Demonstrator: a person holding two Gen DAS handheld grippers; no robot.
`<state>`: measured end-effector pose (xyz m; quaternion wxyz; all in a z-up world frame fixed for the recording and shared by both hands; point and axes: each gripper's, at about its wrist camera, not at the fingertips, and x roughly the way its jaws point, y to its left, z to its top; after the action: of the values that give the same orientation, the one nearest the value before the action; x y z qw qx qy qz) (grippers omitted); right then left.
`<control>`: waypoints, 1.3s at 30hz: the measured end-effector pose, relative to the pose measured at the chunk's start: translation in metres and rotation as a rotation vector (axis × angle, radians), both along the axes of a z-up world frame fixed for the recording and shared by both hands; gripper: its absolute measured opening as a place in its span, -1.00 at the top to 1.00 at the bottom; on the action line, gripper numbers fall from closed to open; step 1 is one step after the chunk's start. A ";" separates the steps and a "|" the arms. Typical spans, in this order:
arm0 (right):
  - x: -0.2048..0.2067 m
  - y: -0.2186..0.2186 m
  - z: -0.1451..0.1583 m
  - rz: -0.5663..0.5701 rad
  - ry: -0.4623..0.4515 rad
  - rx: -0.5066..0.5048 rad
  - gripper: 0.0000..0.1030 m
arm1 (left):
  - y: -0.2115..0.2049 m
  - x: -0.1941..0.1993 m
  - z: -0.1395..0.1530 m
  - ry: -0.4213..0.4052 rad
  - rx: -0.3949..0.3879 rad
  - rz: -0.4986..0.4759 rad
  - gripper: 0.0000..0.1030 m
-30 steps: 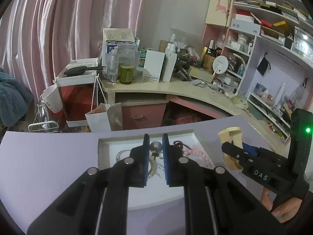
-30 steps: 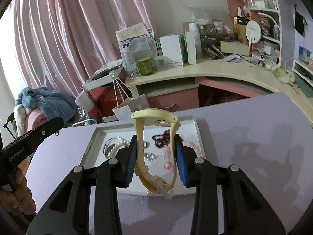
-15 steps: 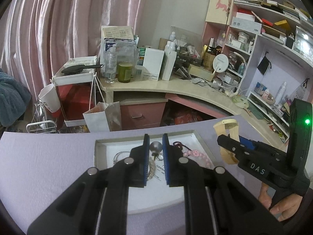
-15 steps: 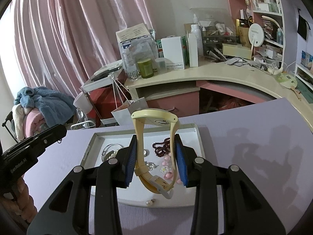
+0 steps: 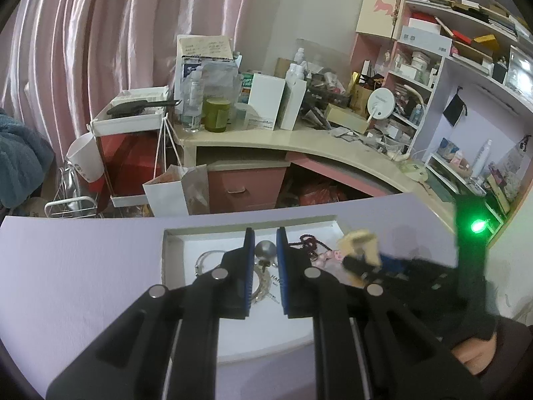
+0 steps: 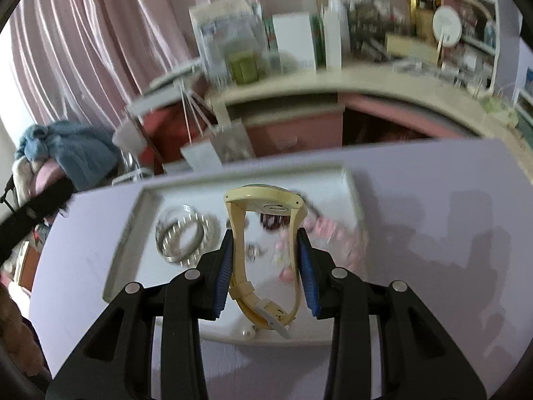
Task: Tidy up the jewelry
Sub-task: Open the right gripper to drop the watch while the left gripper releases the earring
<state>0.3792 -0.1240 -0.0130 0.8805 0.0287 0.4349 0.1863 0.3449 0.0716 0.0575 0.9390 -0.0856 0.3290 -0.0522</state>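
Observation:
A white tray (image 6: 123,240) lies on the lilac table (image 6: 433,266). In it are silver bangles (image 6: 181,236), a dark red bead bracelet (image 6: 271,221), pink beads (image 6: 333,233) and a pearl (image 6: 248,333) at the near rim. My right gripper (image 6: 265,235) is shut on a looped yellow watch (image 6: 263,200) and hangs just above the tray's middle. In the left wrist view the tray (image 5: 206,231) lies ahead, with the blurred watch (image 5: 358,245) over its right side. My left gripper (image 5: 265,233) is shut on a small silver ball piece (image 5: 265,250) above the tray.
Beyond the table's far edge stand a paper bag (image 5: 173,193) and a cluttered cream desk (image 5: 299,140) with pink drawers. Shelves (image 5: 466,66) fill the right wall, and a pink curtain (image 5: 100,33) the back. A blue blanket (image 6: 66,146) lies at the left.
My right gripper has dropped and tipped downward with the watch, moving in from beside the tray to above it. The left gripper and its silver ball piece have stayed put.

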 end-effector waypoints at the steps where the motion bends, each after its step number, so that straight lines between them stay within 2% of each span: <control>1: 0.000 0.002 -0.003 0.005 0.007 -0.005 0.27 | 0.001 0.000 -0.001 0.002 0.001 0.001 0.75; 5: 0.004 0.014 0.000 0.028 -0.012 0.004 0.19 | 0.004 0.003 -0.005 0.010 0.000 0.006 0.75; 7: 0.008 0.019 0.003 0.046 -0.033 0.017 0.00 | 0.005 0.004 -0.008 0.014 0.000 0.008 0.75; 8: 0.008 0.020 0.004 0.045 -0.035 0.015 -0.21 | 0.005 0.005 -0.009 0.018 0.000 0.009 0.75; 9: 0.007 0.019 0.004 0.046 -0.040 0.021 -0.25 | 0.005 0.005 -0.011 0.021 0.000 0.010 0.74; 25: -0.006 -0.039 0.001 -0.107 -0.042 0.040 -0.25 | -0.007 0.010 -0.025 0.055 -0.015 -0.026 0.74; 26: -0.006 -0.041 0.002 -0.112 -0.045 0.042 -0.25 | -0.008 0.011 -0.025 0.058 -0.018 -0.031 0.71; 27: -0.005 -0.041 0.002 -0.114 -0.047 0.041 -0.25 | -0.010 0.011 -0.025 0.061 -0.022 -0.037 0.42; 28: -0.006 -0.042 0.003 -0.115 -0.050 0.041 -0.25 | -0.011 0.011 -0.025 0.060 -0.023 -0.037 -0.12; 29: -0.007 -0.043 0.003 -0.116 -0.052 0.040 -0.25 | -0.010 0.009 -0.024 0.044 -0.016 -0.015 -0.26; 36: -0.016 -0.052 0.003 -0.134 -0.055 0.042 -0.25 | 0.022 -0.007 -0.016 0.018 -0.094 0.054 -0.31; 39: -0.019 -0.055 0.004 -0.141 -0.056 0.049 -0.25 | 0.036 -0.020 -0.013 0.000 -0.104 0.092 -0.36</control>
<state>0.3604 -0.1787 -0.0093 0.9024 0.0756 0.4021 0.1354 0.3247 0.1080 0.0446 0.9346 -0.1493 0.3217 -0.0260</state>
